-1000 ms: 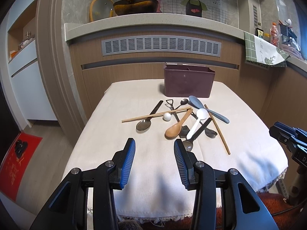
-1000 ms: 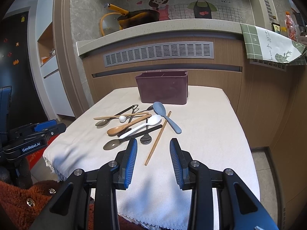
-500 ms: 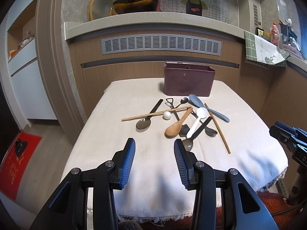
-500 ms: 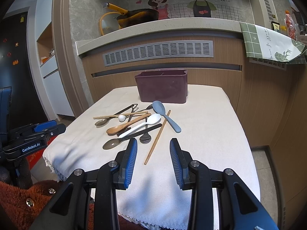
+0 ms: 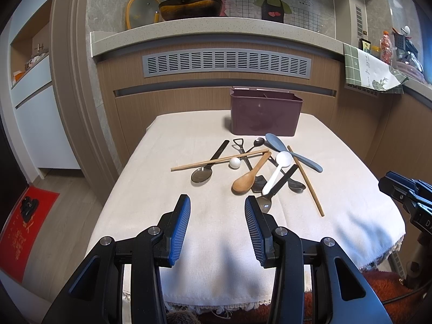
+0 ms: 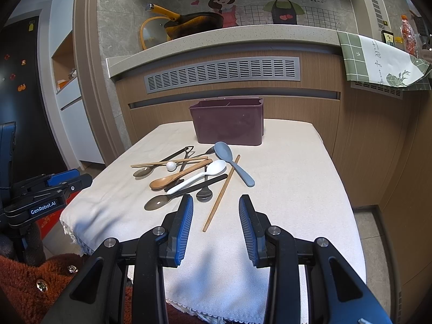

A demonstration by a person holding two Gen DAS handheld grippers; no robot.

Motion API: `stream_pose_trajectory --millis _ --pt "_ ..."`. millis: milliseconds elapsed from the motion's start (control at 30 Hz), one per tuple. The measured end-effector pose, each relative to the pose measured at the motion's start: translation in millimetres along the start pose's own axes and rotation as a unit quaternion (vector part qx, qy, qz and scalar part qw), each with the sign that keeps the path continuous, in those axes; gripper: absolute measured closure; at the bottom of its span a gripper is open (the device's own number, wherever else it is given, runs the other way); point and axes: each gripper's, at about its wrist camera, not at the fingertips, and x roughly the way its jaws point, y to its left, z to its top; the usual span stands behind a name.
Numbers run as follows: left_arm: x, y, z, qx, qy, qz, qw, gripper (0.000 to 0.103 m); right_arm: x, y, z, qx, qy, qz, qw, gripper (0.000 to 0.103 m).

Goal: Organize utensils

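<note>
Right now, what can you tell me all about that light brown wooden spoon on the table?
The wooden spoon looks like smooth, honey-coloured wood, all one piece: an oval bowl and a slim, straight handle. It lies flat in the pile of utensils on the cream tablecloth, bowl nearest the grippers, handle slanting away towards the purple box. Its handle tip ends by the wooden chopstick. The handle crosses over a dark metal utensil. A white plastic spoon lies alongside. Nothing is holding it.
</note>
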Motion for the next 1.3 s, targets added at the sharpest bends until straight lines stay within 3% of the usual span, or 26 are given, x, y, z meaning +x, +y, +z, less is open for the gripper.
stream_pose_trajectory --millis 400,633,733,1133,1300 --pt "-0.8 -0.9 0.0 0.000 0.003 -0.003 1.0000 0.060 0.8 -0.3 0.1 -0.002 0.002 0.002 1.000 0.069" --pt "7.0 -4.0 8.7 0.023 0.010 -0.057 0.9980 0.060 14.1 -4.8 9.6 -0.020 0.020 0.006 1.000 0.070" --pt "14.5 -3.1 15.7 0.032 -0.002 -0.061 0.9976 0.060 24.7 -9.4 15.8 -0.030 0.025 -0.004 0.999 0.069" --pt "92.7 31.8 40.7 -0.046 0.036 -0.093 0.9939 0.060 97.4 -17.0 47.4 -0.064 0.089 0.038 0.993 0.070" --pt "124.3 30.7 41.5 -0.034 0.061 -0.091 0.9935 0.060 130.4 -20.0 51.6 -0.071 0.109 0.044 0.991 0.070"
